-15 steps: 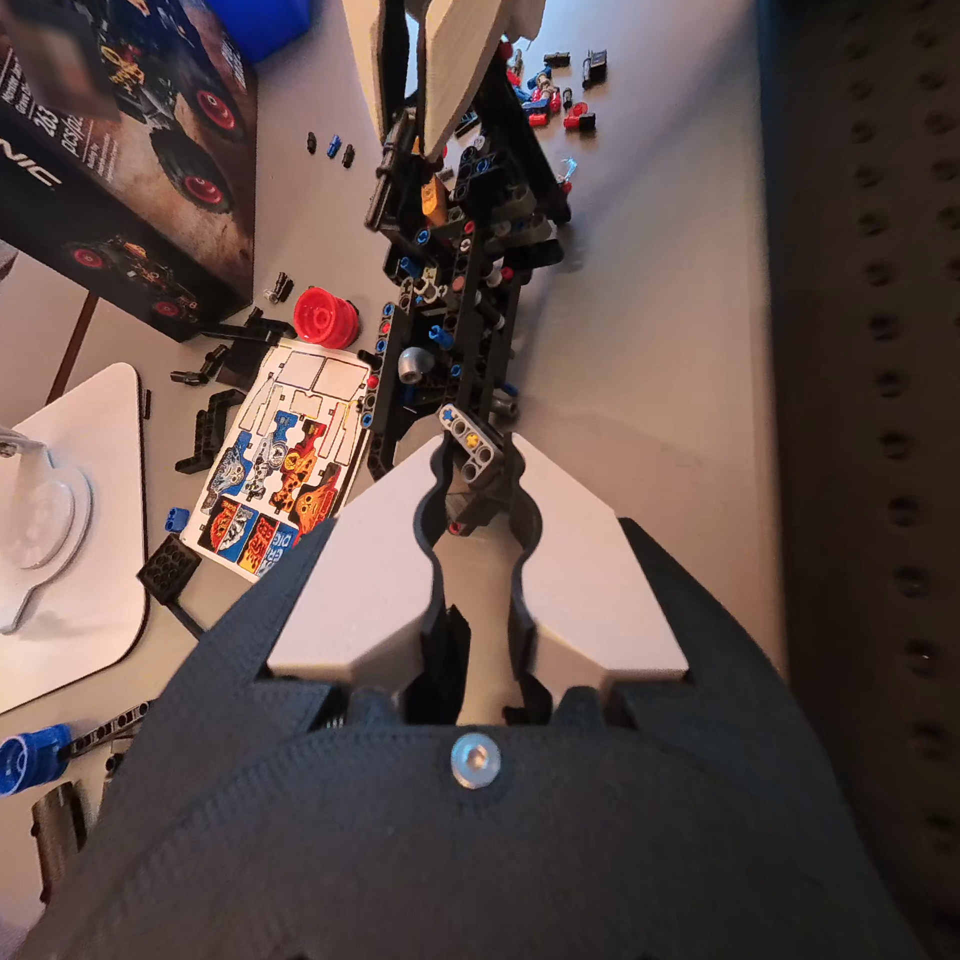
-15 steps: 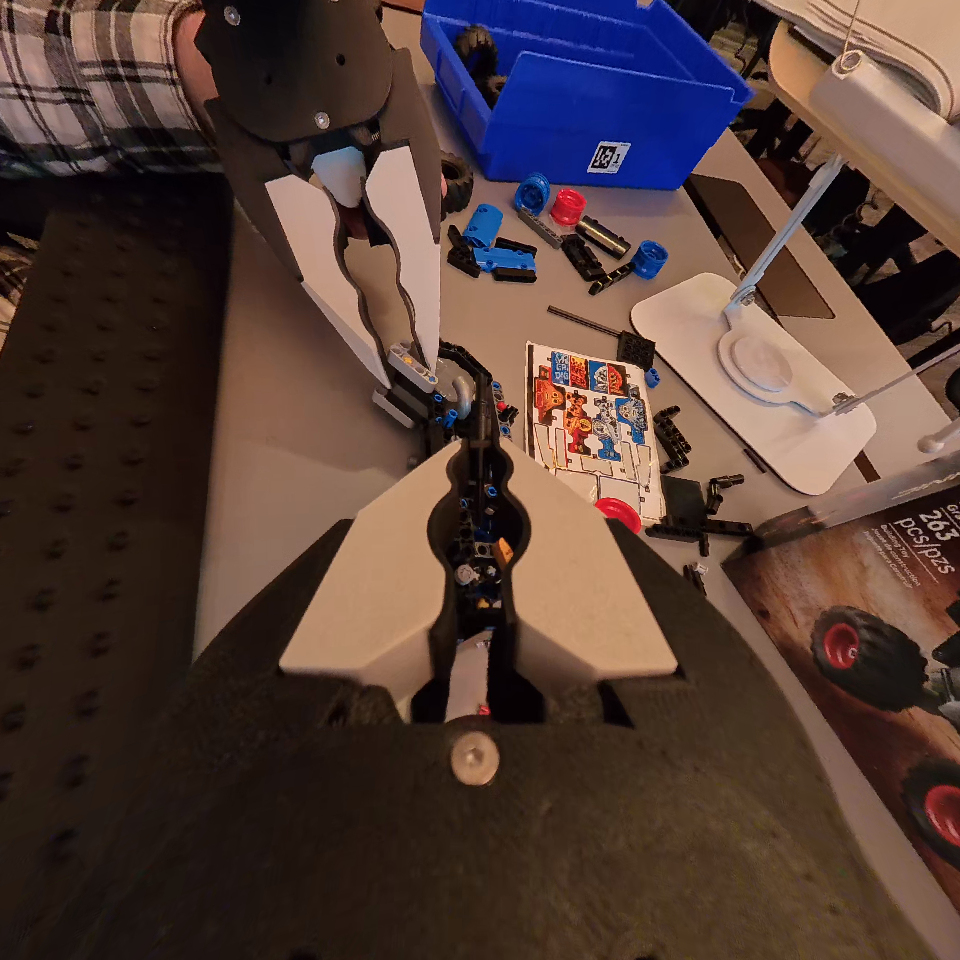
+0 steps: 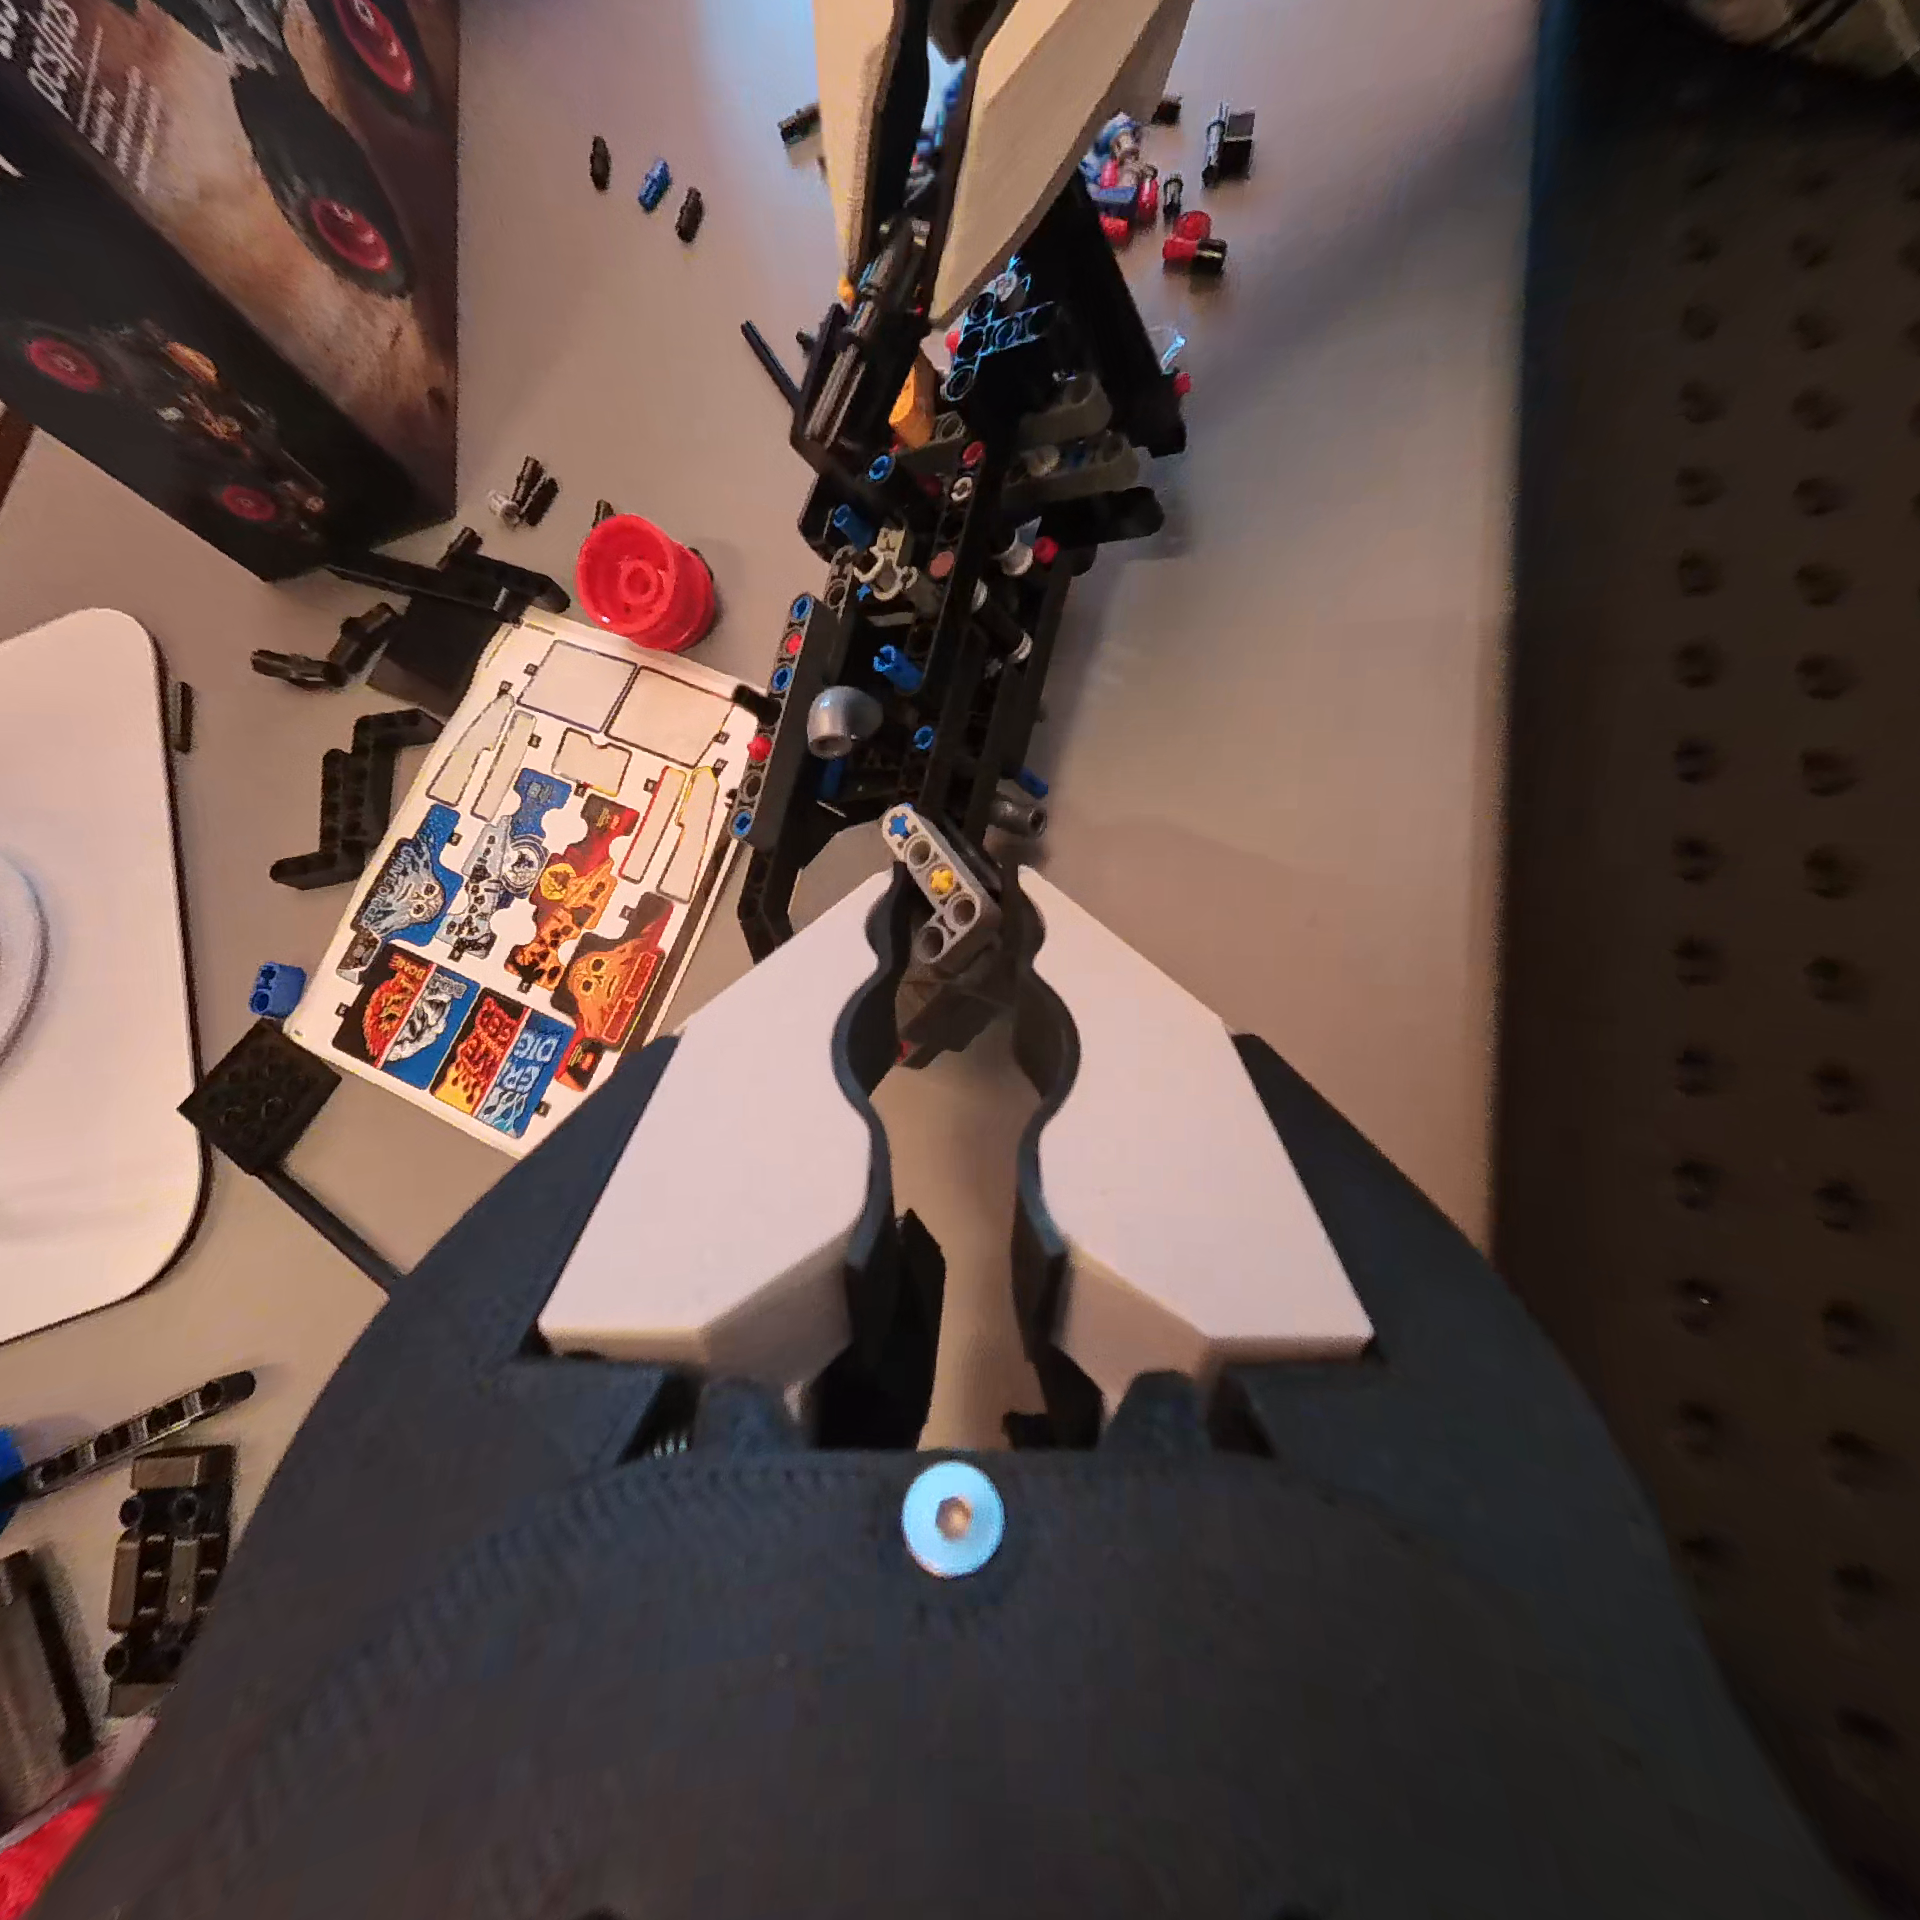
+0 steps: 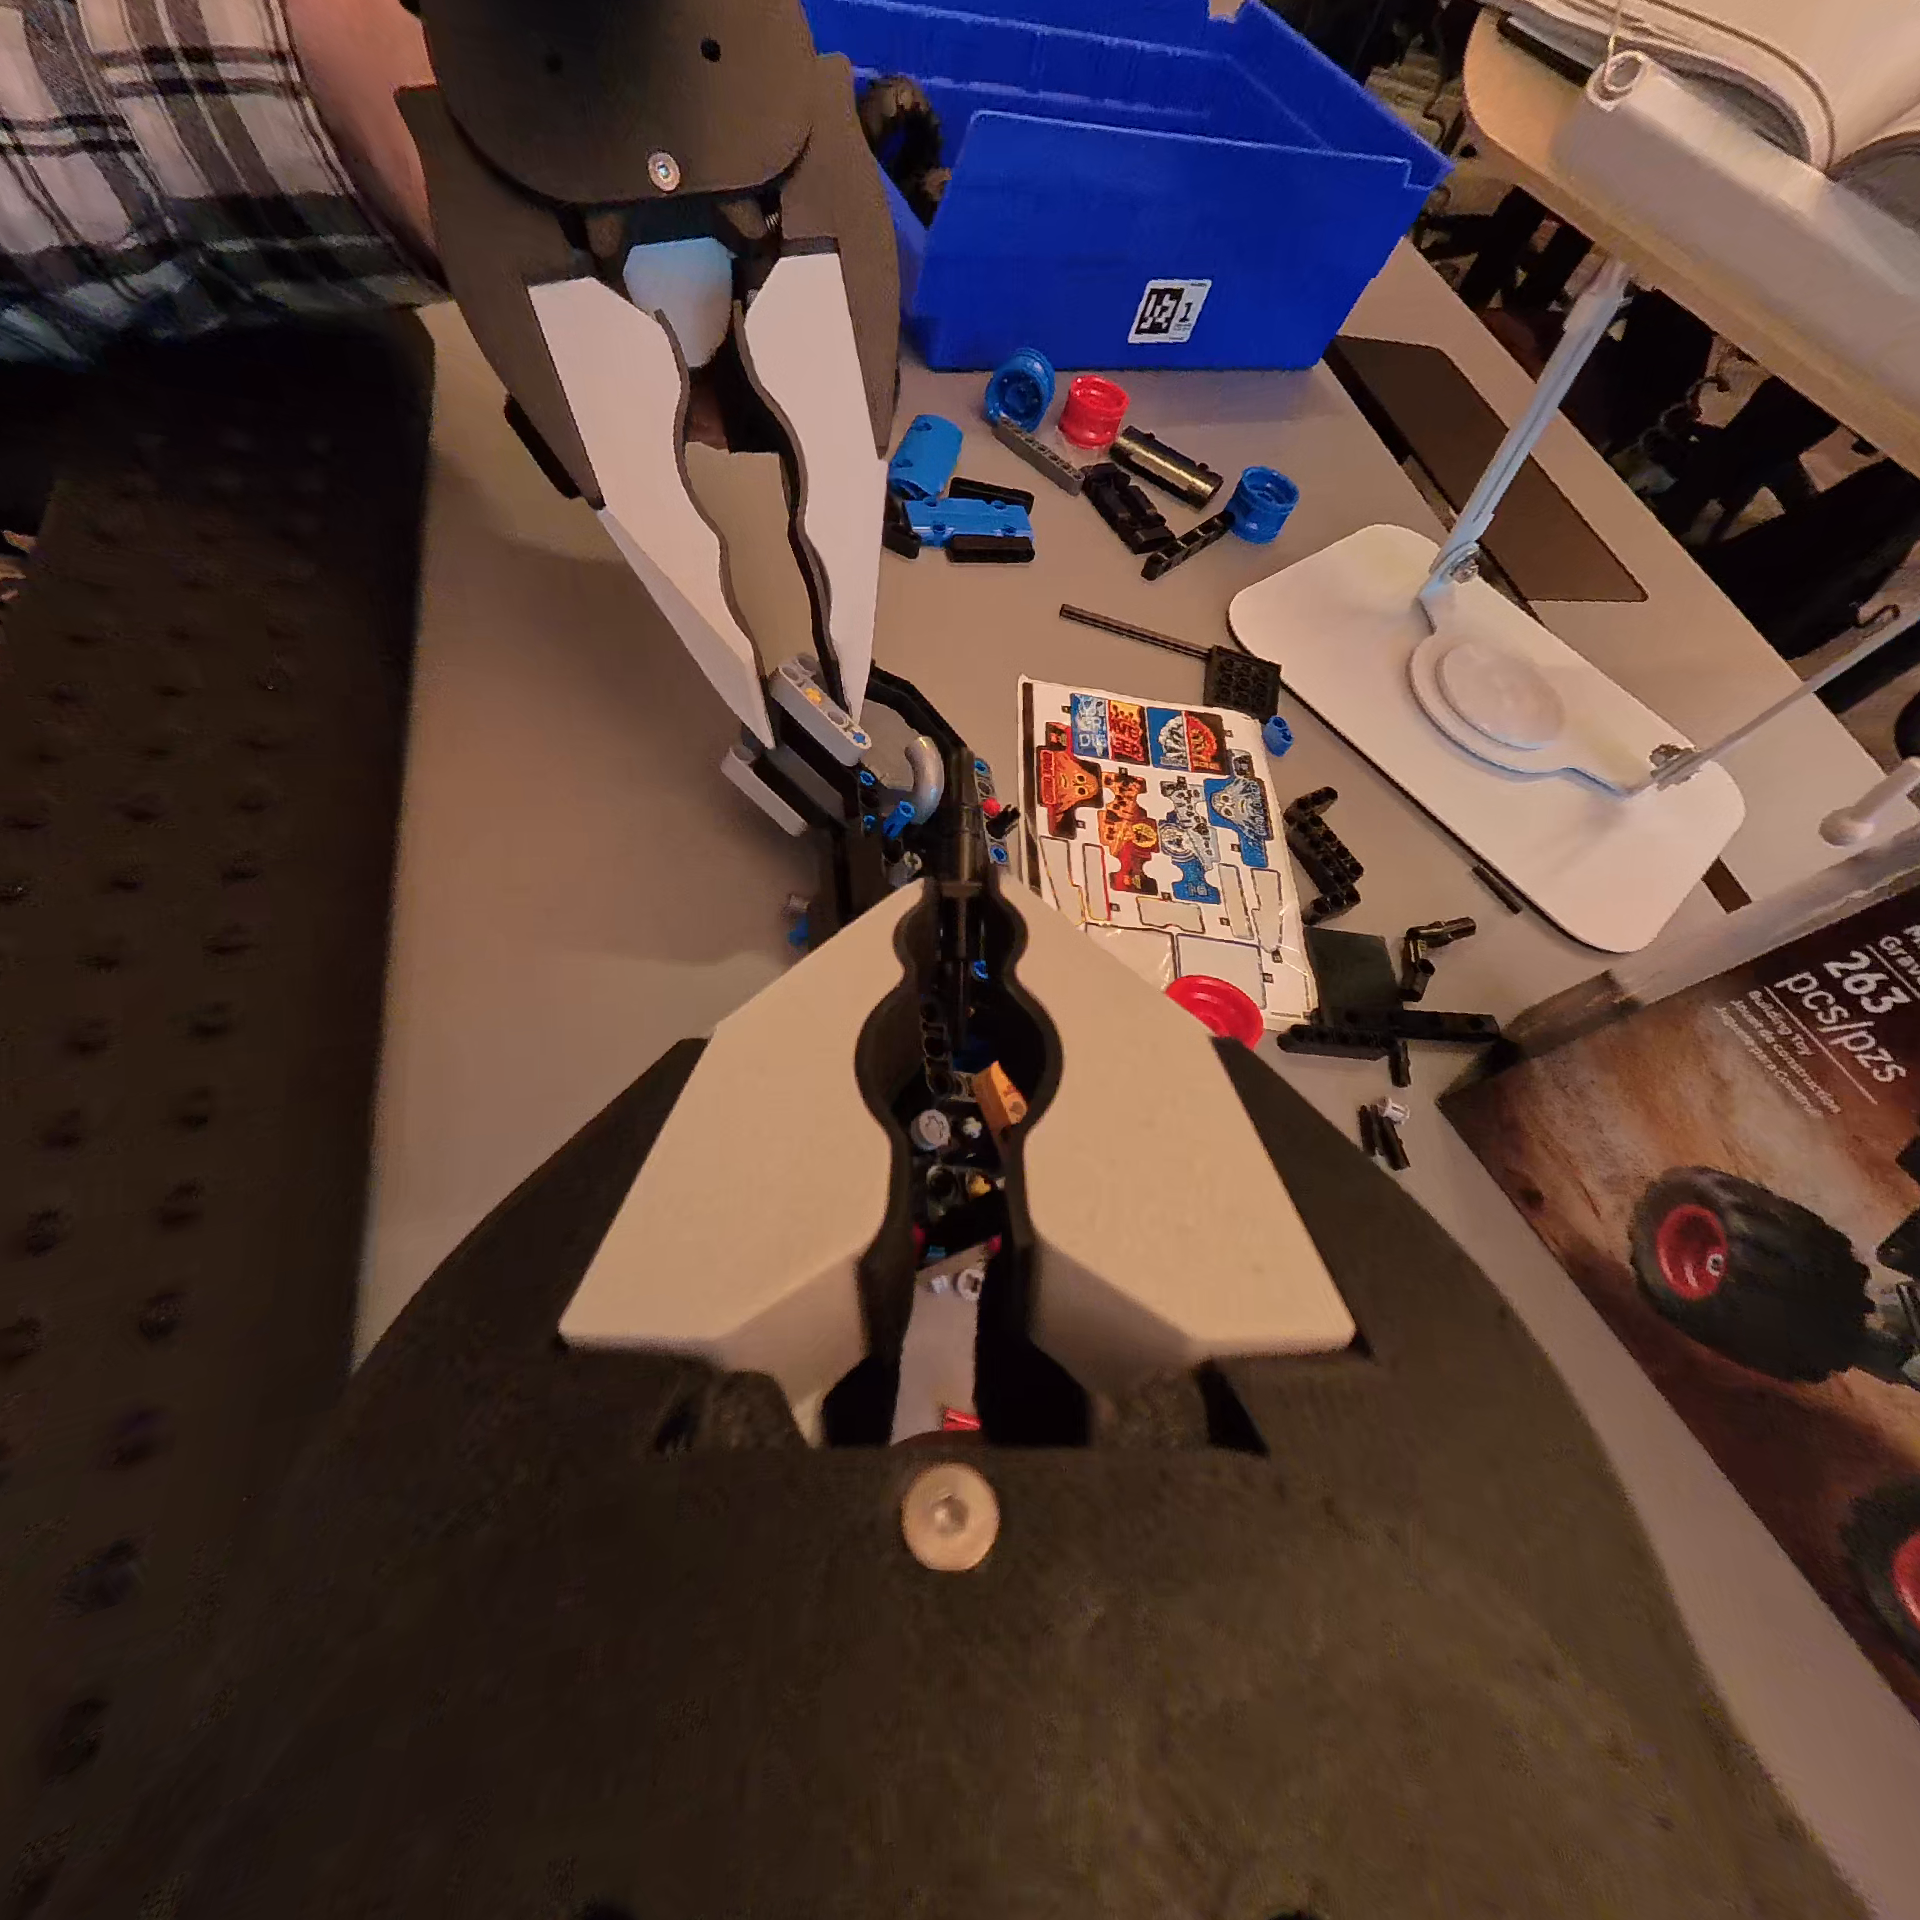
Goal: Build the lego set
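A long black Technic chassis [image 3: 914, 665] with blue and red pins lies lengthwise along the grey table, between my two grippers. My left gripper [image 3: 956, 883] is shut on its near end, where a light grey beam [image 3: 940, 883] is fixed on top. My right gripper [image 3: 930, 281] comes in from the far side and is shut on the other end. In the right wrist view the right gripper [image 4: 961, 899] clamps the chassis [image 4: 951, 821] between its pads. There the left gripper [image 4: 816, 717] points down onto the grey beam [image 4: 821, 707]. I cannot tell if the chassis rests on the table.
A sticker sheet [image 3: 530, 883] and a red wheel hub [image 3: 644, 592] lie left of the chassis, with black beams and the set's box [image 3: 229, 260] beyond. A blue bin [image 4: 1143, 208], loose parts [image 4: 1091, 468] and a white lamp base [image 4: 1475, 727] are nearby. A black dimpled mat [image 3: 1714, 935] borders the table. Tip to tip, the grippers are about 9 cm apart.
Both grippers keep their hold on the chassis. They have shifted only slightly with it.
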`<state>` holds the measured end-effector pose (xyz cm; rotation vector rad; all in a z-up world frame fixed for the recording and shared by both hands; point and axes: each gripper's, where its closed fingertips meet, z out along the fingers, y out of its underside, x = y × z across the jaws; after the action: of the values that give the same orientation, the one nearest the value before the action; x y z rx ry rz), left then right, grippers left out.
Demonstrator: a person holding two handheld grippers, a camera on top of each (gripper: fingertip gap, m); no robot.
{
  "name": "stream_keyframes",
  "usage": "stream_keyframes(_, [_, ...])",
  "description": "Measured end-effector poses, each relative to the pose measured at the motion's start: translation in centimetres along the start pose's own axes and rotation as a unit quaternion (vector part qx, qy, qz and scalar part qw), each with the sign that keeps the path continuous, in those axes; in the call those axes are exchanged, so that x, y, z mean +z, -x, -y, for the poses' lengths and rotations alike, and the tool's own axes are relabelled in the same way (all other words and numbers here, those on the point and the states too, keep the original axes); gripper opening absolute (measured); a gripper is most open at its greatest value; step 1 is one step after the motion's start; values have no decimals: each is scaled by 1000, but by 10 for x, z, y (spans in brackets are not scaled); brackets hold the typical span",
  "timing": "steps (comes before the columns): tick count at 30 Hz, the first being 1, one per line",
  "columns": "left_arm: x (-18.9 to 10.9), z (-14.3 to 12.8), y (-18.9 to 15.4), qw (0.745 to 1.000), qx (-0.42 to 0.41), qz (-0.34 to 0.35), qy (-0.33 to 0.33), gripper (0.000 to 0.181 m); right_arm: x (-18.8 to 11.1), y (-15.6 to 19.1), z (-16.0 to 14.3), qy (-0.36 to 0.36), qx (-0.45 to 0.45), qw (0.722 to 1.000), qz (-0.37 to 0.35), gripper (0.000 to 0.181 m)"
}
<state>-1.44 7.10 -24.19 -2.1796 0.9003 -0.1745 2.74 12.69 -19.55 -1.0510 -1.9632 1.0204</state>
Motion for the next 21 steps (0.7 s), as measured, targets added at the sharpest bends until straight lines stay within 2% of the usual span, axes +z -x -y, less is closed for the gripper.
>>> stream_keyframes(16, [-7, 6, -18, 991, -50, -110, 59, 16, 4, -7, -8, 3, 20, 1000, -1, 5])
stream_keyframes(21, [-6, 7, -9, 988, -60, -124, 69, 16, 4, -16, -8, -3, 31, 999, -16, 5])
